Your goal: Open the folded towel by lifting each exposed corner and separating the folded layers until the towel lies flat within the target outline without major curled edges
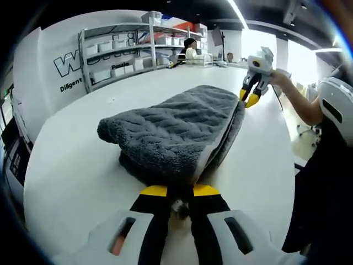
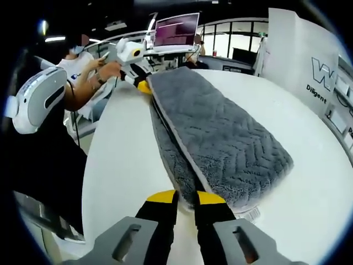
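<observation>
We've got the grey towel [image 1: 176,132] folded on the white table [image 1: 71,165], stretched between both tongs. Left gripper [image 1: 179,193] pinches its near edge layers; right gripper [image 2: 186,196] clamps the opp. end (label [image 2: 251,214] just beside its jaws).

My left hand-held gripper [image 1: 180,193] and right hand-held gripper [image 2: 185,199] both have black jaws with yellow tips on grey bodies, and I wear a white tee.
</observation>
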Demonstrator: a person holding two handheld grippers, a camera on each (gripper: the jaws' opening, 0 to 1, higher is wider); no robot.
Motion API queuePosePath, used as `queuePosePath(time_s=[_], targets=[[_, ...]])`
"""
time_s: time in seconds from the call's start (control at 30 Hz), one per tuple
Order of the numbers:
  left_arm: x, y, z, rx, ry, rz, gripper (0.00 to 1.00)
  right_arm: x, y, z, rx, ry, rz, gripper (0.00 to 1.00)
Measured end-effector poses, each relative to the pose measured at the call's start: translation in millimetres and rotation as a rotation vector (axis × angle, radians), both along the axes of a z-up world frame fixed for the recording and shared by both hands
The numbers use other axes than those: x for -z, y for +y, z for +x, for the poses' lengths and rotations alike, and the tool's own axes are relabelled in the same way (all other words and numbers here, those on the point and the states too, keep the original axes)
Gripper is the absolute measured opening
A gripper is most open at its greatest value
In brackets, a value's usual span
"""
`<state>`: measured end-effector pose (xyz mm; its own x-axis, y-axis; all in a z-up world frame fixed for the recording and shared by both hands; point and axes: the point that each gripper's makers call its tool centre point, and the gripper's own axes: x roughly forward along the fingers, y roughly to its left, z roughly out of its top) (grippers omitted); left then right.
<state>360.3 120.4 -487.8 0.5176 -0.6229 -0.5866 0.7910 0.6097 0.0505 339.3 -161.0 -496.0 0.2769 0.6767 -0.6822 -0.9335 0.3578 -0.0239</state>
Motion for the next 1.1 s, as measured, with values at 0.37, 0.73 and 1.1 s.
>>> queuePosePath(time_s=[0.37, 0.73, 1.1], targets=[[-8.1, 7, -9.4, 0.005, -0.023, 0.02, 0.35, -31.5, -4, -7, 0.023, -0.012, 0.128, 0.29], [-48.9, 16, -7.8, -0.015, -0.189, 0.053, 0.39, -55.4, -24, 5, 0.051, -0.191, 0.096, 0.33], [-32.7, -1, -3.1, 0.083, -0.184, 0.092, 0.33, -34.4, -16, 17, -0.054, -0.299, -0.024, 0.26]])
